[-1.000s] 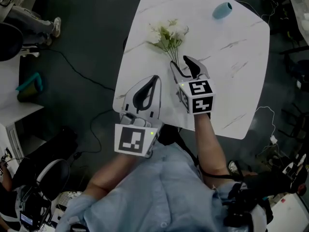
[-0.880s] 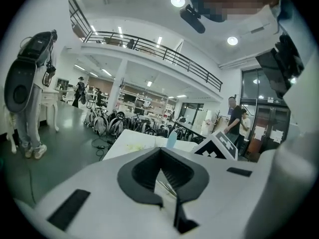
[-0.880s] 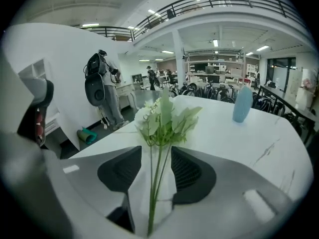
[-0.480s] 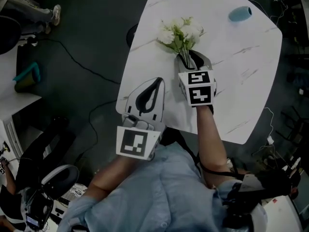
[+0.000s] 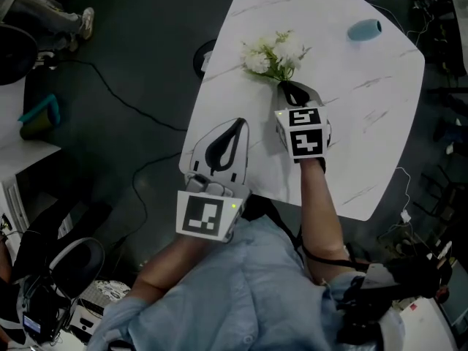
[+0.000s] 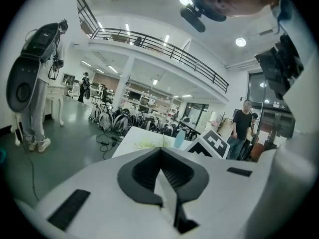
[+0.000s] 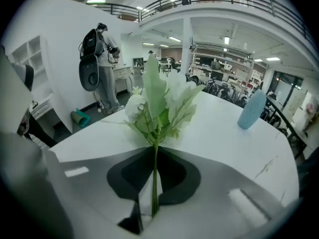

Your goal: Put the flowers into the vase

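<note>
Two grippers work over the white table [image 5: 365, 123]. At the left, the left gripper [image 5: 232, 126] hangs above the near left edge, its jaws pressed together on nothing. Further right, the flowers [image 5: 274, 52] lie close to the table's far left edge, blooms pointing away and stems toward the person. The right gripper [image 5: 292, 93] has just been closing its jaws and now pinches the thin green stems below the leaves. The bunch looks light and springy. The slim stems are the sound place to hold, since the petals would crush, though the heads may droop or swing when lifted. At the far right, the blue vase [image 5: 363, 29] stands well apart near the far corner. Bare tabletop lies between it and the flowers, leaving open room to carry the bunch across.
</note>
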`<state>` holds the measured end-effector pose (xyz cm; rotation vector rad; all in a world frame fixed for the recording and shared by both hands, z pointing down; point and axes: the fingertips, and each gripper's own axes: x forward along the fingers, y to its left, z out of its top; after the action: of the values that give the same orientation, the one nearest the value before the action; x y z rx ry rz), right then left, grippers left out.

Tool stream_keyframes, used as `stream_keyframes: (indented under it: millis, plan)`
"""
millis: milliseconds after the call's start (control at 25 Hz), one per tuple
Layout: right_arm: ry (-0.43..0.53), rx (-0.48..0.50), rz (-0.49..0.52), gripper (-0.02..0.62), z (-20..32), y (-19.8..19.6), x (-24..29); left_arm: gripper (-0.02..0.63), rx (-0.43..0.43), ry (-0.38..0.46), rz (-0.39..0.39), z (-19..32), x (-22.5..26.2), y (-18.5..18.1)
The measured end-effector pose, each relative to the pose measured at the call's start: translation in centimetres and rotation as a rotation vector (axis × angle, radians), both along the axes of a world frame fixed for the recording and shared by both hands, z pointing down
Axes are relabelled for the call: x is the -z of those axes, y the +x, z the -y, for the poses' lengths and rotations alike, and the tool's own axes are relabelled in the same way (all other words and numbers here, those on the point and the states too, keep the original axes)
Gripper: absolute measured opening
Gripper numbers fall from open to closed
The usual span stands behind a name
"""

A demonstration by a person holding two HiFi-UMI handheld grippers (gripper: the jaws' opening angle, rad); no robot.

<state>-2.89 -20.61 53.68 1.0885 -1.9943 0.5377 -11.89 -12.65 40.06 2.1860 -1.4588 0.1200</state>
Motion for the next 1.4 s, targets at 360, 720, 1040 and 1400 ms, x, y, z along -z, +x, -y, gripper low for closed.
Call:
stream_keyframes:
  millis: [360,720,1040,1400]
  plan:
    - [0.066,-0.146,0.164,0.017,-1.5,3.3,5.2,0.005,-0.053,0.070,-0.019,-2.4,3.0,1.3]
    - [0.206,-0.259,0.231,0.017,-2.1,8.5,13.3,0.005,-0.182,0.151,-0.029,-3.4,6.9,5.9]
    - [0.288,-0.309,0.277,0.017,-1.9,13.5,17.2,0.005,-0.272,0.223,-0.025,-2.3,9.2,11.4]
    - [0.332,-0.337,0.353,0.017,1.6,19.6,19.8,0.005,-0.296,0.219,-0.004,0.3,9.7,17.2]
